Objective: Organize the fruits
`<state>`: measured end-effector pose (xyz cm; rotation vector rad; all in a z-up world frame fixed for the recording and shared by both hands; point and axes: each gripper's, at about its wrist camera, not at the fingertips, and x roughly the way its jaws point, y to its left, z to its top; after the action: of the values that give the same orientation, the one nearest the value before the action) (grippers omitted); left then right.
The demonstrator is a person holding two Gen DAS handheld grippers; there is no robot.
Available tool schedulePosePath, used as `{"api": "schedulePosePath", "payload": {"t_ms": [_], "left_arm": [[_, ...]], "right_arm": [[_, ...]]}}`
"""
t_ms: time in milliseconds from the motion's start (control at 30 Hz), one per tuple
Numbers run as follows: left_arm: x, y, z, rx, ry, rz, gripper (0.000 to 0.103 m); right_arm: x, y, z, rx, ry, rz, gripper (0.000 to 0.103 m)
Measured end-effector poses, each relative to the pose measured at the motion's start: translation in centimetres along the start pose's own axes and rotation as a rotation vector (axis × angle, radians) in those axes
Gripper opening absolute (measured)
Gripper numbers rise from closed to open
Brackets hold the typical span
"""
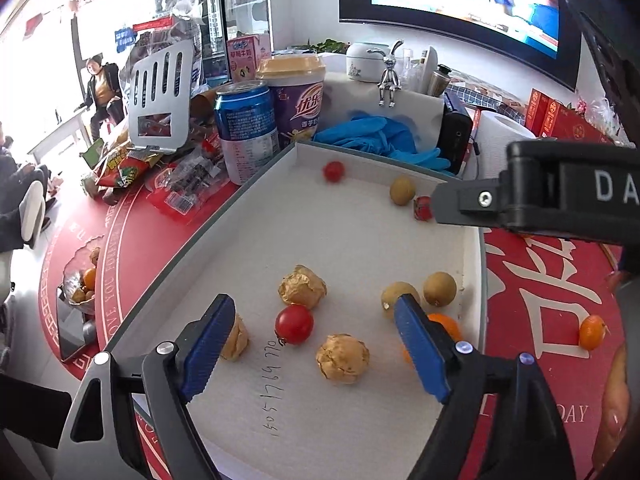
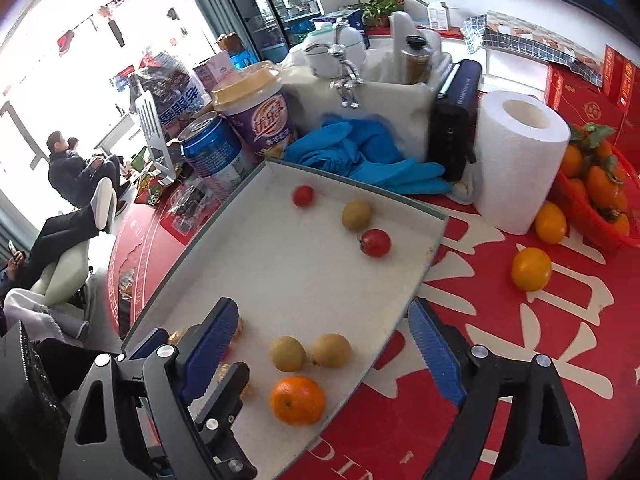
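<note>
Left claw [image 1: 316, 354] apart — cherry tomato [image 1: 294, 324] between, untouched; right claw [image 2: 324, 354] apart — orange [image 2: 297, 400] below.

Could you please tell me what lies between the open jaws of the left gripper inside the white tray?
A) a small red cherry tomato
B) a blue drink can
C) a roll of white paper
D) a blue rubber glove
A: in the left wrist view the small red cherry tomato rests on the shallow white tray between the spread jaws of the left gripper, untouched by either.
</note>
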<state>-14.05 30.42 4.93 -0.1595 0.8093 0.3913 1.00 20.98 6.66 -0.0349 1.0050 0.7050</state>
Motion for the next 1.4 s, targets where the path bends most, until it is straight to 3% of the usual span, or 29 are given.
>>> {"api": "schedulePosePath", "payload": {"t_ms": [67, 100, 300, 467, 700, 833, 1067, 1400], "left_arm": [[-0.2, -0.3, 0.1, 0.007, -0.001, 0.002, 0.085], [-0.3, -0.4, 0.1, 0.011, 0.0, 0.002, 0.085], [-1.2, -1.5, 0.3, 0.038, -0.009, -0.015, 0.086], [-2.0, -3.0, 0.4, 0.073, -0.021, -0.026, 0.086], [-2.3, -5.9, 0.5, 0.122, -0.016, -0.054, 0.086], [-2.4, -7.7, 0.4, 0.151, -0.006, -0.076, 0.086], [-2.4, -11.6, -0.9, 0.221, 0.017, -0.116, 0.086], [-0.9, -14.8, -2.8, 0.255, 0.078, -0.147, 0.086]], "right_arm": [[-0.4, -0.5, -0.1, 0.008, -0.007, 0.0, 0.088], [-0.7, -0.8, -0.2, 0.014, -0.011, -0.002, 0.103], [-2.2, -2.5, -0.9, 0.027, -0.031, -0.017, 0.103], [-4.3, -5.5, -3.0, 0.063, -0.041, -0.105, 0.103], [-5.8, -9.6, -8.7, 0.046, -0.014, -0.28, 0.103], [-5.9, -11.0, -10.6, 0.045, -0.007, -0.327, 0.103], [-4.2, -12.3, -11.3, 0.028, 0.024, -0.376, 0.103], [-4.8, -15.2, -11.1, 0.085, -0.03, -0.418, 0.103]]}}
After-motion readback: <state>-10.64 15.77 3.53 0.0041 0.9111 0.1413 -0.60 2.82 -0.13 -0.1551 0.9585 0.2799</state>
